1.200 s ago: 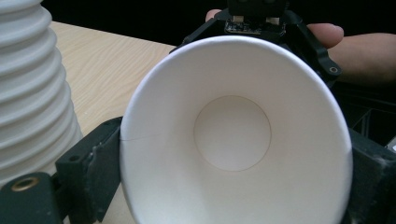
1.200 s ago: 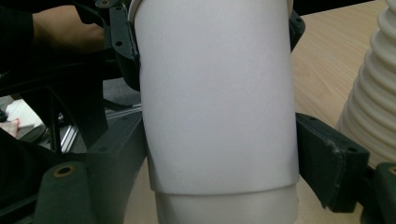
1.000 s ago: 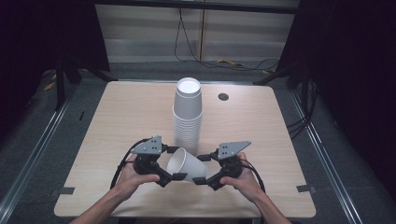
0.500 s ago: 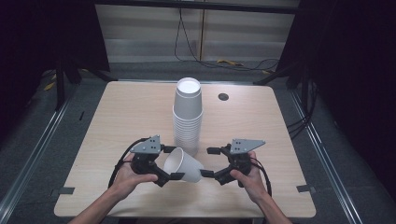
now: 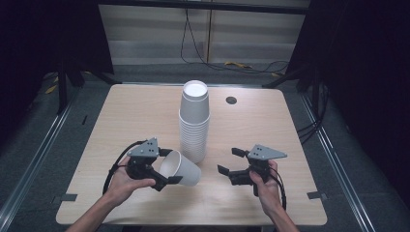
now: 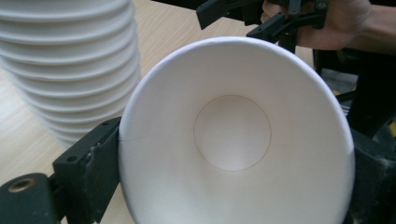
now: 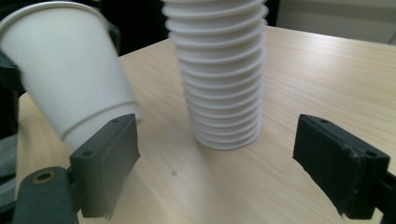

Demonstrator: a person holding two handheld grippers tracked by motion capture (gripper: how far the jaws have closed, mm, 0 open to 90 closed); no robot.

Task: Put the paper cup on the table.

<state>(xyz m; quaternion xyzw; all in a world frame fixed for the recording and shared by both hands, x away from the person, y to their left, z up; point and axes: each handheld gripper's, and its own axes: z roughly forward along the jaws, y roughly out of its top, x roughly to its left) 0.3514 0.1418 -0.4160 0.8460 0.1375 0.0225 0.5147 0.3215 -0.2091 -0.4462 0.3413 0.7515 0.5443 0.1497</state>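
A single white paper cup (image 5: 180,169) lies tipped on its side just above the table, its mouth facing my left gripper (image 5: 169,166), which is shut on the cup's rim. In the left gripper view the cup's inside (image 6: 233,135) sits between both jaws of the left gripper (image 6: 231,170). My right gripper (image 5: 228,160) stands open to the right of the cup, apart from it, with nothing between its jaws. In the right gripper view the right gripper (image 7: 224,158) faces the cup's base (image 7: 70,70) and a tall stack of upturned white cups (image 7: 219,74).
The stack of cups (image 5: 194,121) stands at the middle of the wooden table (image 5: 270,125), just behind the held cup. A small dark round hole (image 5: 231,100) sits at the back right of the tabletop. Dark floor and cables surround the table.
My right gripper has drawn back to the right, away from the cup's base. The cup stays in my left gripper, which has hardly moved.
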